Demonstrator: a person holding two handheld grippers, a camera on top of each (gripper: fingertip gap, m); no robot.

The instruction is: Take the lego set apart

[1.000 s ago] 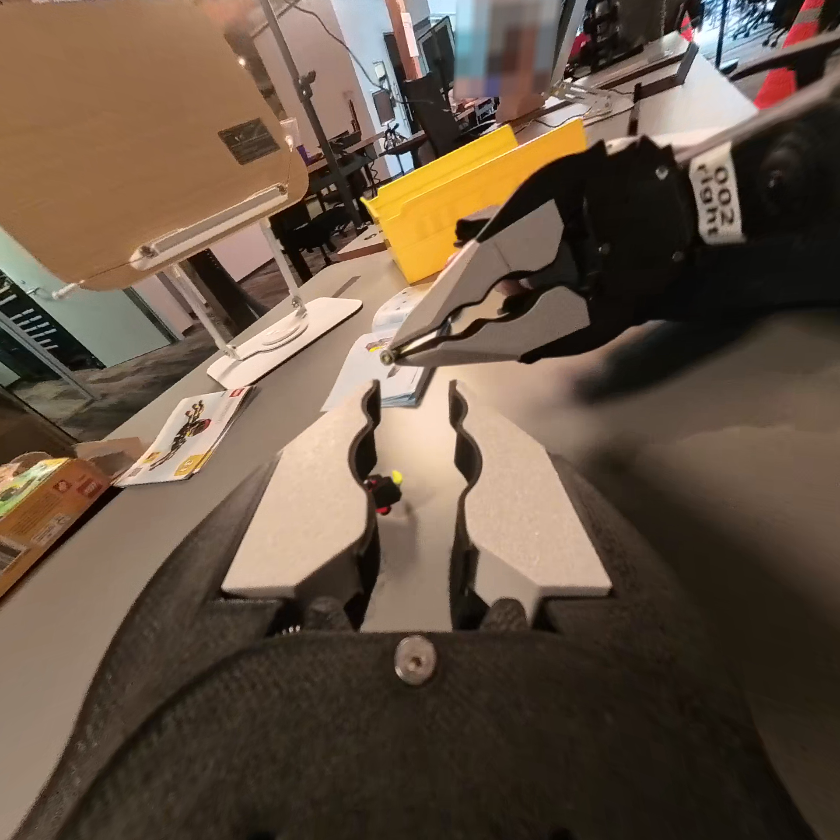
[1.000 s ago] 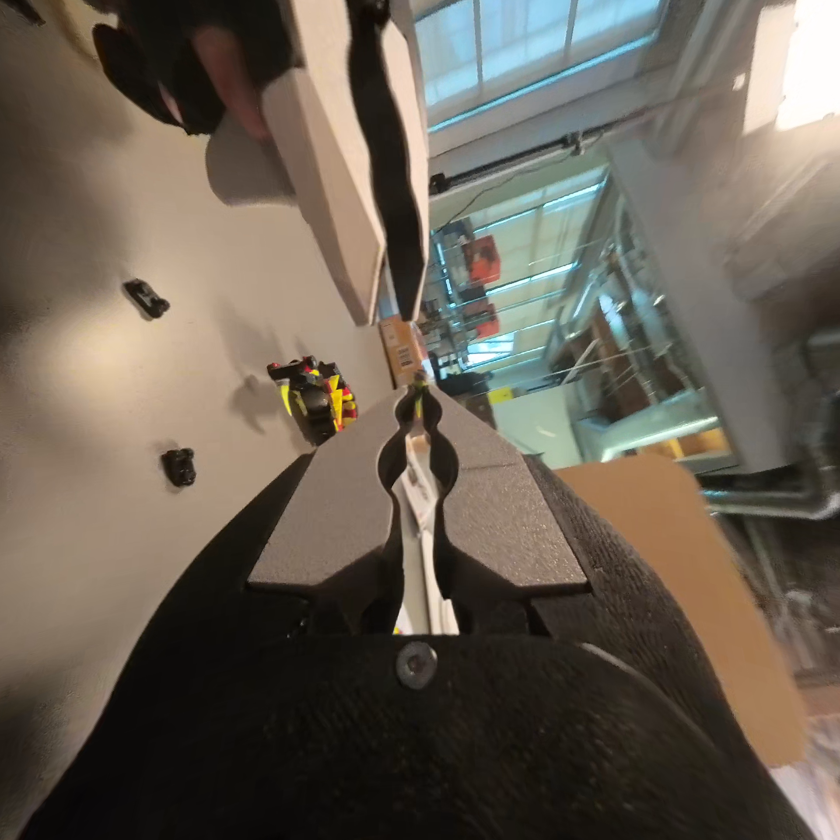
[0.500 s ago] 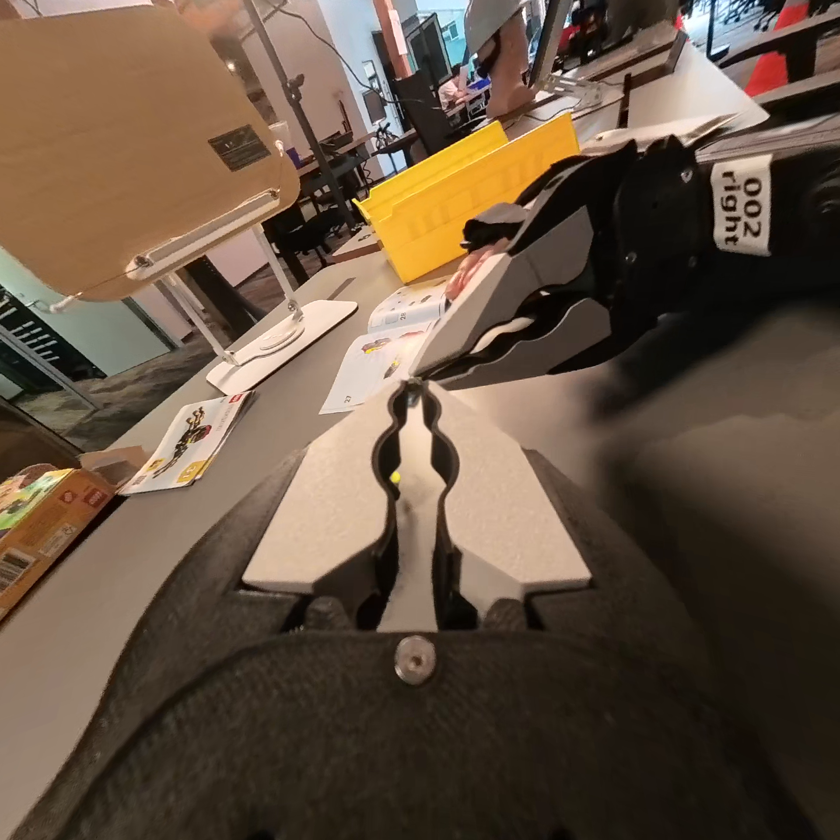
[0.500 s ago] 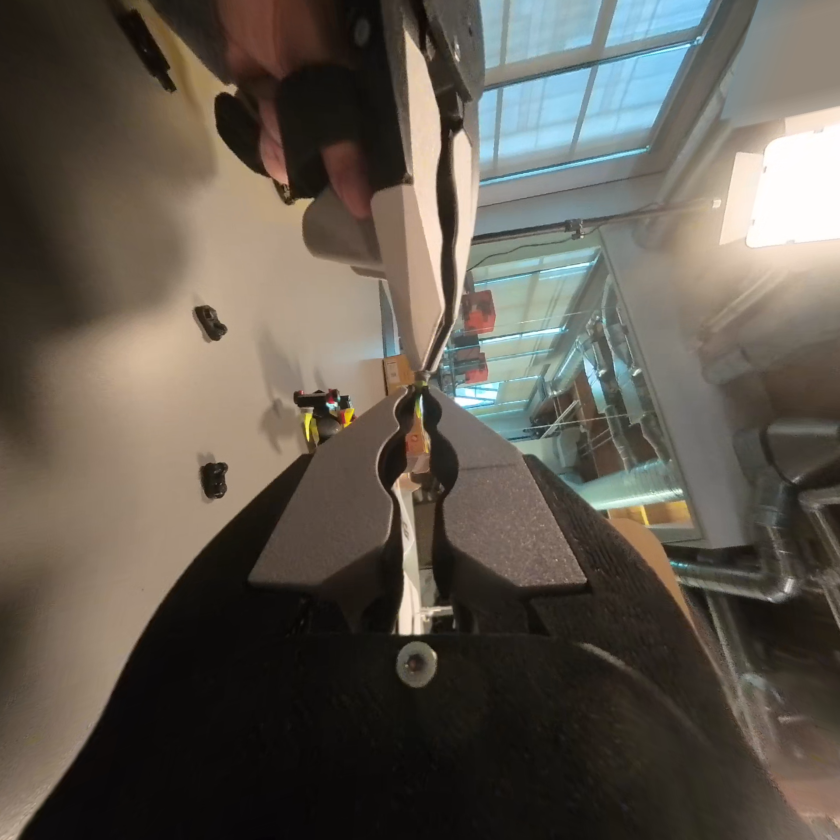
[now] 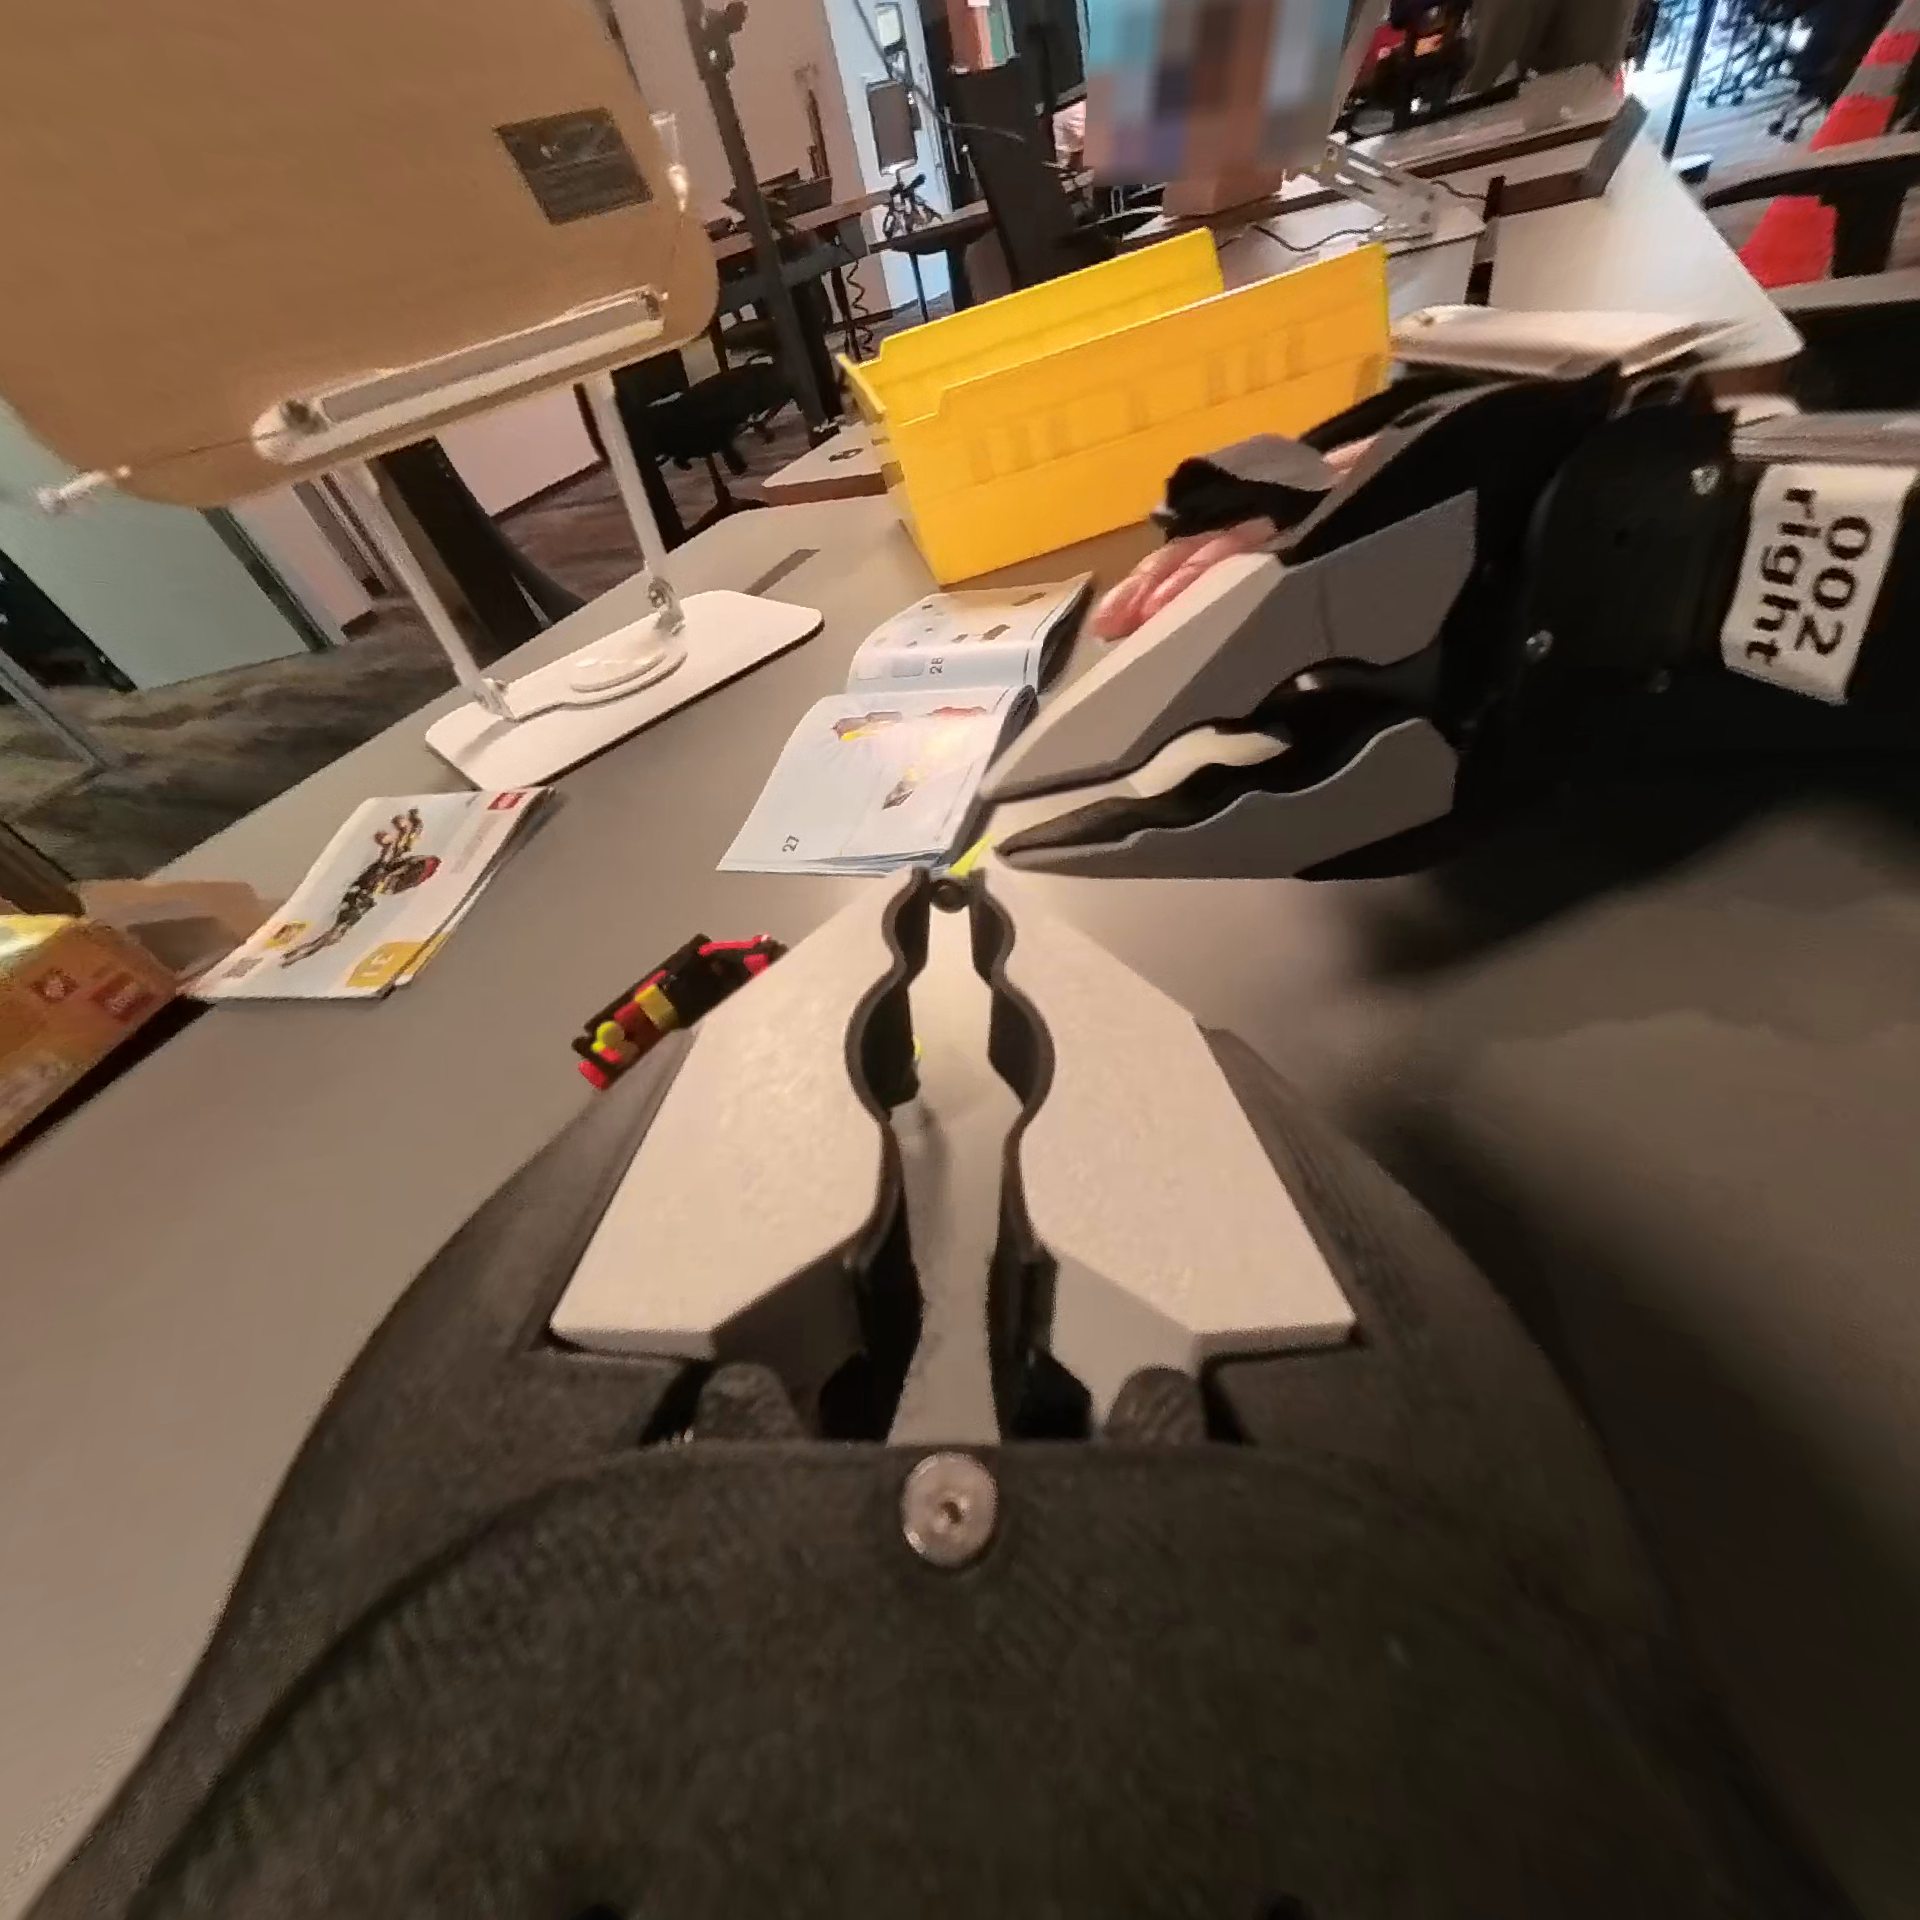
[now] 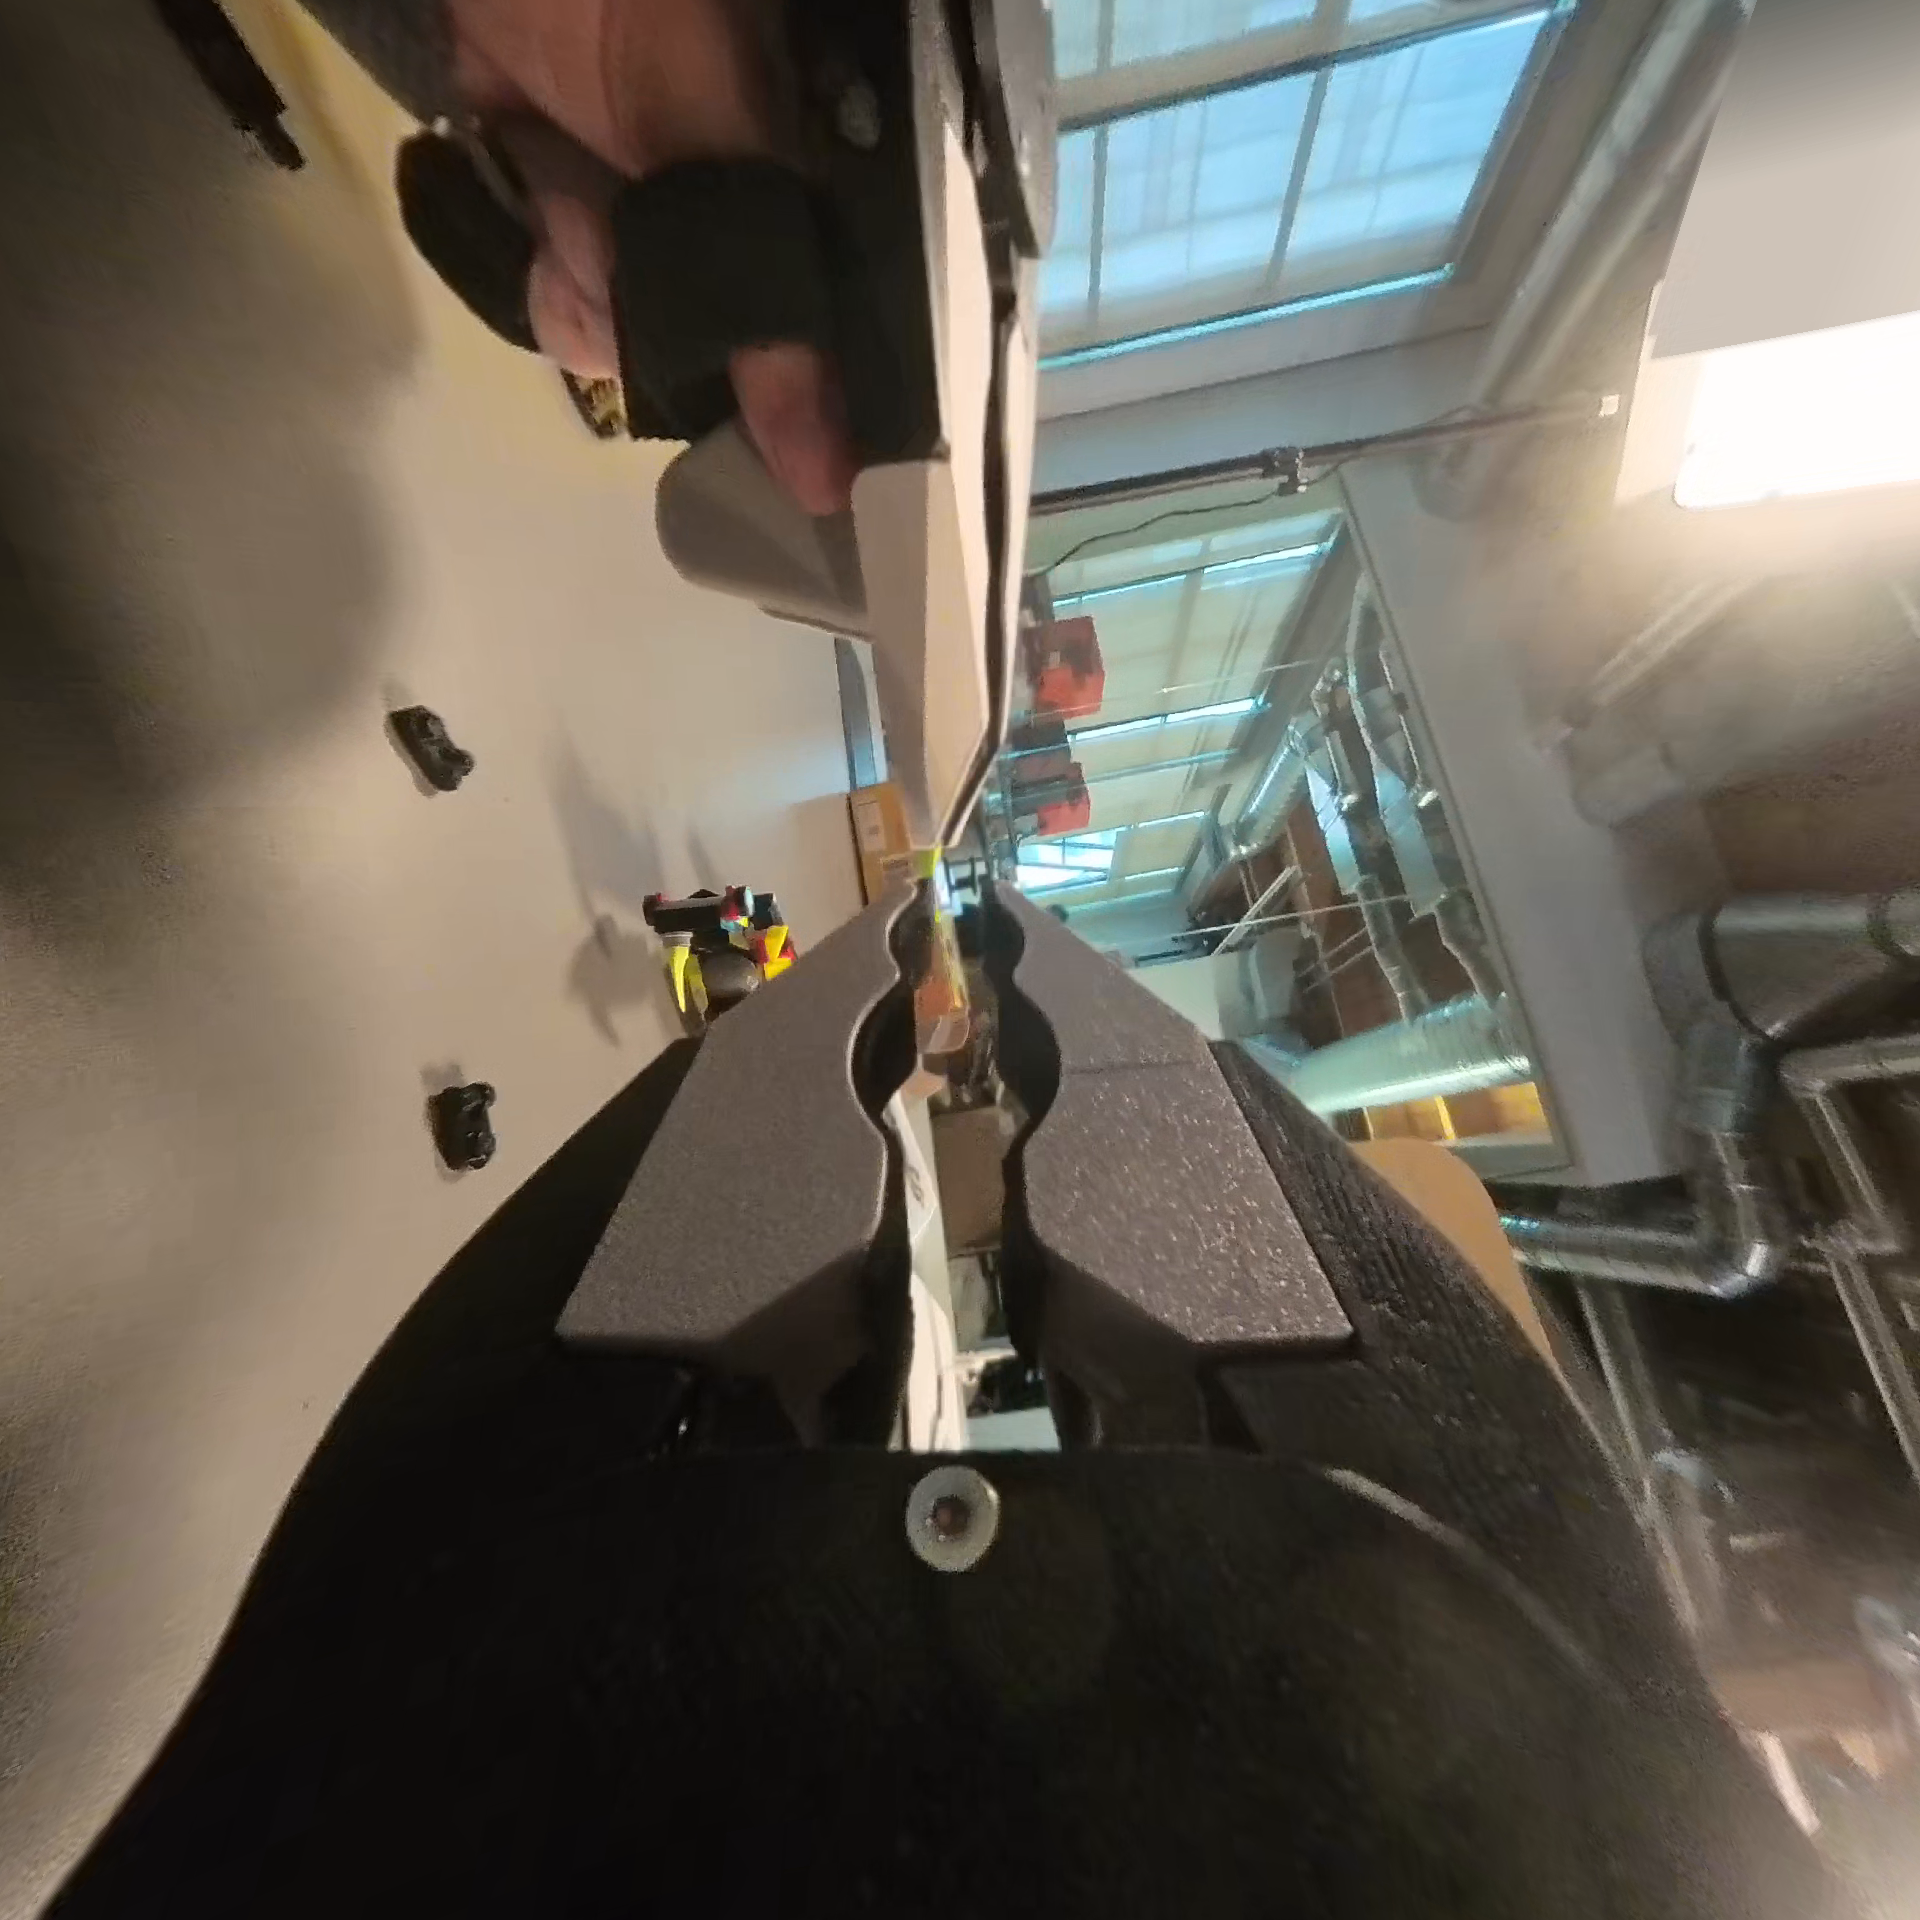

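Meeting tip to tip at frame centre, left claw (image 5: 943, 902) and right claw (image 5: 1013, 831) both pinch one tiny yellow-green piece (image 5: 966, 860) between them.

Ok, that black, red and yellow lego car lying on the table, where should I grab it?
Probably across the long sides of the lego car, coming down from above: it lies flat and elongated on the table, so the narrow width suits the gripper. The left gripper, pinching a lime piece, sits beside it.
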